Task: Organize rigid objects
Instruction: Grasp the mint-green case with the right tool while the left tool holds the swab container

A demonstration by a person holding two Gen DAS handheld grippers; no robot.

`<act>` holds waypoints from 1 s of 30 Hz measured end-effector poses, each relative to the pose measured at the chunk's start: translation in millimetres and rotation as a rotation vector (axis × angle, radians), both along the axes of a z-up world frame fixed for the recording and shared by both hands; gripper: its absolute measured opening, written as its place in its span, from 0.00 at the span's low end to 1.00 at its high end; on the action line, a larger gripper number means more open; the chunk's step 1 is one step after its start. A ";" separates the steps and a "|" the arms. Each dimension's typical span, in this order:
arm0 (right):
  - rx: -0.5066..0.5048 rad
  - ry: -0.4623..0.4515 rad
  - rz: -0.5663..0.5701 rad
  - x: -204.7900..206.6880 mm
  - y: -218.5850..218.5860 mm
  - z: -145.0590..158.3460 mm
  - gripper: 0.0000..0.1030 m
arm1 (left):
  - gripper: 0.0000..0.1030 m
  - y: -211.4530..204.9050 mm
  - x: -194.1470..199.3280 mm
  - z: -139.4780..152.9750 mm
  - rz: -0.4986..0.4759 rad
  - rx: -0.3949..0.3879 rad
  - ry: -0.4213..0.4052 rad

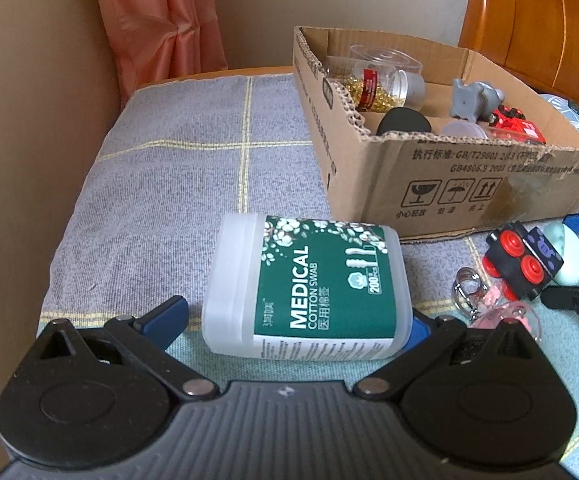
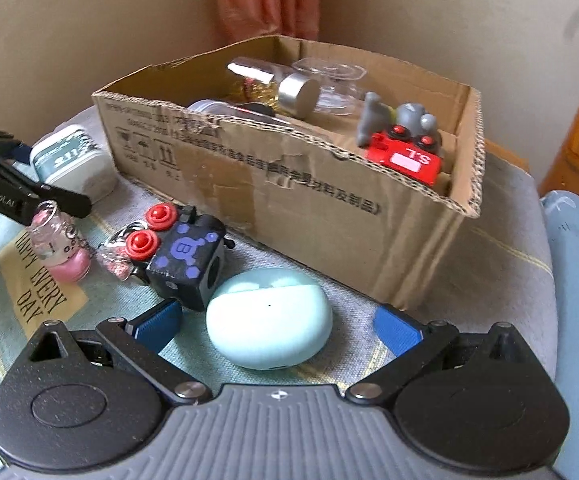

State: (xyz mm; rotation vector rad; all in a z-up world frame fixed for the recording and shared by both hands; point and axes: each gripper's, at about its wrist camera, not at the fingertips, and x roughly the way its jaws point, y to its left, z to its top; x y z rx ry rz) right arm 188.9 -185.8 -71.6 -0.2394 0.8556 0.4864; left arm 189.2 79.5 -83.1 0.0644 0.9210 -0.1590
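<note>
**Blue pads spread around a swab tub and an earbud case**

Blue-padded fingers of the left gripper stand apart at the bottom of the left wrist view, with the medical cotton swab tub lying on its side between them; whether the pads touch its ends cannot be told. In the right wrist view the right gripper is likewise spread wide, the mint earbud case resting on the checked cloth between its fingers, clear of both pads; just beyond the case, left of centre, lies the black toy car with red wheels, tipped over; further left a pink keychain bottle lies near the left gripper's black arm. Behind them, filling the upper middle, the cardboard box holds a red toy car, a grey figure and a clear jar with a silver cap.
</note>
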 end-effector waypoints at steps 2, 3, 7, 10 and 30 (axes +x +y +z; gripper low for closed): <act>-0.003 0.003 0.044 -3.8 4.4 0.4 1.00 | 0.99 -0.3 -0.3 0.2 0.001 0.000 0.000; -0.004 0.006 0.064 -5.6 7.3 0.4 1.00 | 0.99 -0.2 -0.2 0.2 0.000 0.000 0.000; -0.013 0.025 0.120 -16.0 13.9 2.8 1.00 | 0.99 0.7 0.0 0.3 -0.001 0.000 0.001; -0.027 0.039 0.159 -24.0 15.9 4.3 1.00 | 0.99 0.5 -0.5 0.0 -0.002 0.000 -0.001; -0.032 0.035 0.100 -12.7 11.1 12.8 0.64 | 0.99 0.6 -0.2 0.6 -0.022 0.003 0.006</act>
